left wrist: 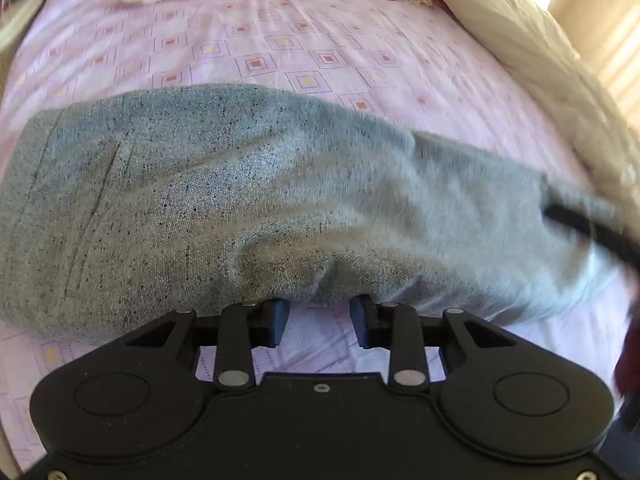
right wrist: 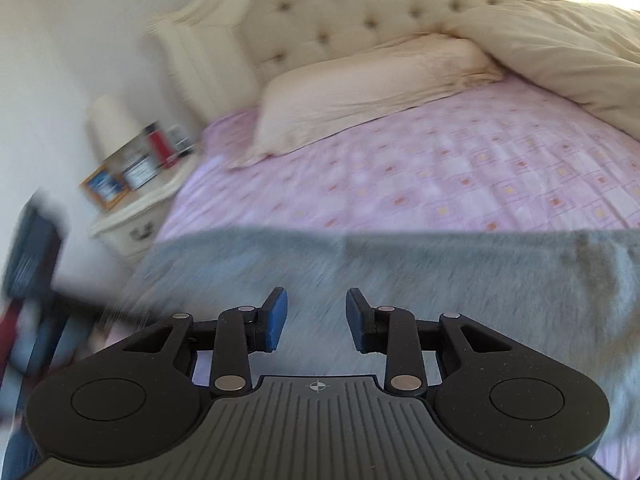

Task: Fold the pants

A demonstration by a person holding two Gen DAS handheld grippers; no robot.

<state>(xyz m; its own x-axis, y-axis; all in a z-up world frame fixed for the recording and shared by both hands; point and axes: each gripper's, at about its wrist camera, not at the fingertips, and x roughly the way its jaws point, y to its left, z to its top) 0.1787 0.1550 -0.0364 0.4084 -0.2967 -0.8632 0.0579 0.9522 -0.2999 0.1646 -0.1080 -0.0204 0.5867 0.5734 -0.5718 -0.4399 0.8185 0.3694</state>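
Left wrist view: the pants are spread flat across the bed for folding; the left gripper is parted at their near edge, nothing pinched; the right gripper is held half open, empty, above them.

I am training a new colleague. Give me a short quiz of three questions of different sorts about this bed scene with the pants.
1. True or false: the grey pants lie on a pink patterned sheet.
2. Multiple choice: what stands at the head of the bed in the right wrist view? A) a tufted cream headboard B) a wooden shelf C) a mirror
3. Short answer: do the left tongs clamp the pants?

Key
1. True.
2. A.
3. No. The jaws stand apart at the near edge of the cloth, with bare sheet between them.
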